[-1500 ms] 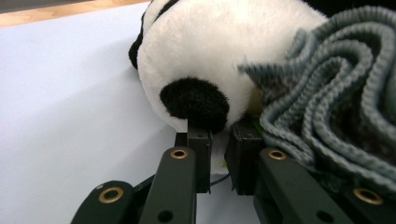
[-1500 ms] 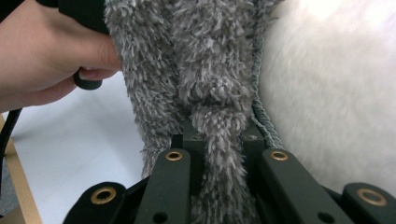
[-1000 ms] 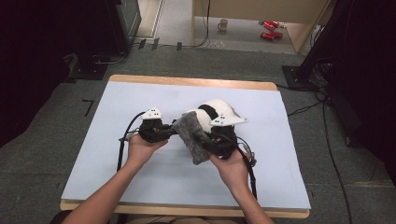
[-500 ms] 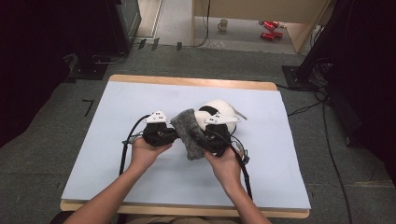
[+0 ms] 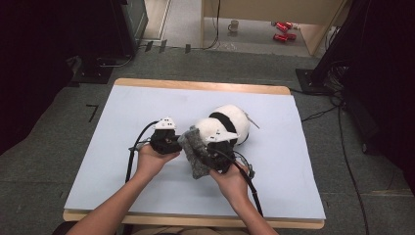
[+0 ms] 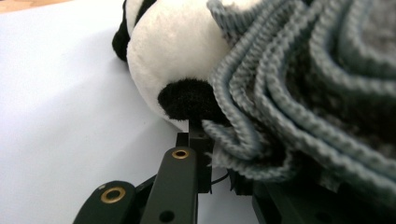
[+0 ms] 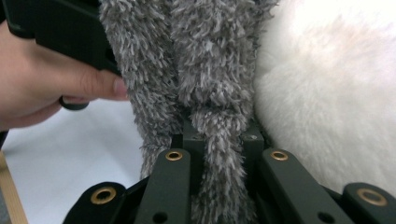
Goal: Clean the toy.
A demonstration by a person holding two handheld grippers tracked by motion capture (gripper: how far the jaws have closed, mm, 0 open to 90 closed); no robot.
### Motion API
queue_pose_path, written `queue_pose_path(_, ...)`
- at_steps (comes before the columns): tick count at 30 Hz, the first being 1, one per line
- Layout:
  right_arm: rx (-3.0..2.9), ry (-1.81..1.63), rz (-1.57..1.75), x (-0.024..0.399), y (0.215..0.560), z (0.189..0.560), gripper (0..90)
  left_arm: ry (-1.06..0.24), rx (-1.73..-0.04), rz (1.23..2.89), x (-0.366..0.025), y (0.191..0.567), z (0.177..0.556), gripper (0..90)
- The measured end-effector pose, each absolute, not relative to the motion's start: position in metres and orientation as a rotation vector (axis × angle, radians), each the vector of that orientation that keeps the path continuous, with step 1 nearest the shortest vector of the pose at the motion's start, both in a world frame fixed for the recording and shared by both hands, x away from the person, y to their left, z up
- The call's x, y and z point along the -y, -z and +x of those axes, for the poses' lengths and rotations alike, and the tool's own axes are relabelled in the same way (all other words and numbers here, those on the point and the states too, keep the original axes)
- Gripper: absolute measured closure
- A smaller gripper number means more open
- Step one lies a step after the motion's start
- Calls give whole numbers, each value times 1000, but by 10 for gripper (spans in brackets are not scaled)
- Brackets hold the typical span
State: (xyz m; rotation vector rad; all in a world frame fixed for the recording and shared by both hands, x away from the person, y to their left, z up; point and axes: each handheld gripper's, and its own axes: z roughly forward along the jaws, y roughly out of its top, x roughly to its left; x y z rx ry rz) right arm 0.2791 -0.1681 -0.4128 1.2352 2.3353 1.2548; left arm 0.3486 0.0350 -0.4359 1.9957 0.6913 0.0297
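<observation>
The right gripper (image 5: 211,152) now sits lower and closer to the table than a second ago, its jaws pressed together on a fold of the grey fuzzy cloth (image 5: 194,151), which runs straight down between them in the right gripper view. The left gripper (image 5: 177,142) has hardly shifted; its jaws are pinching the ribbed hem of the same cloth (image 6: 261,140), just under the toy's black ear patch. Earlier the cloth hung higher in front of the toy and trailed down towards the person; now it is bunched lower between the two grippers, draped against the near side of the panda plush toy (image 5: 230,122).

The cloth is grey, shaggy on one face and edged with a knitted, ridged border (image 6: 299,93), folded into several layers. The panda is round and white with a black band, lying on the pale blue mat (image 5: 303,171) near the middle of the wooden table (image 5: 205,86), touching the cloth. The person's left hand (image 5: 149,161) shows beside the cloth in the right gripper view
</observation>
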Motion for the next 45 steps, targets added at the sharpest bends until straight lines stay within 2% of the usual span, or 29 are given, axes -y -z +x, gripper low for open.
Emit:
queue_pose_path(10, -2360, -1251, 1248, 168, 420, 278, 794, -33, -675, 2010, -38, 441, 353, 826)
queue_pose_path(16, -2344, -1307, 1278, 174, 403, 277, 791, -11, -722, 1964, -52, 442, 361, 825)
queue_pose_path(24, -2187, -1415, 1330, 189, 379, 282, 785, -40, -694, 1982, -45, 442, 355, 825)
queue_pose_path(29, -2204, -1370, 1329, 187, 390, 286, 791, -1, -734, 1979, -44, 441, 356, 830)
queue_pose_path(45, -2434, -1188, 1258, 165, 430, 278, 795, 6, -750, 1974, -56, 444, 366, 837)
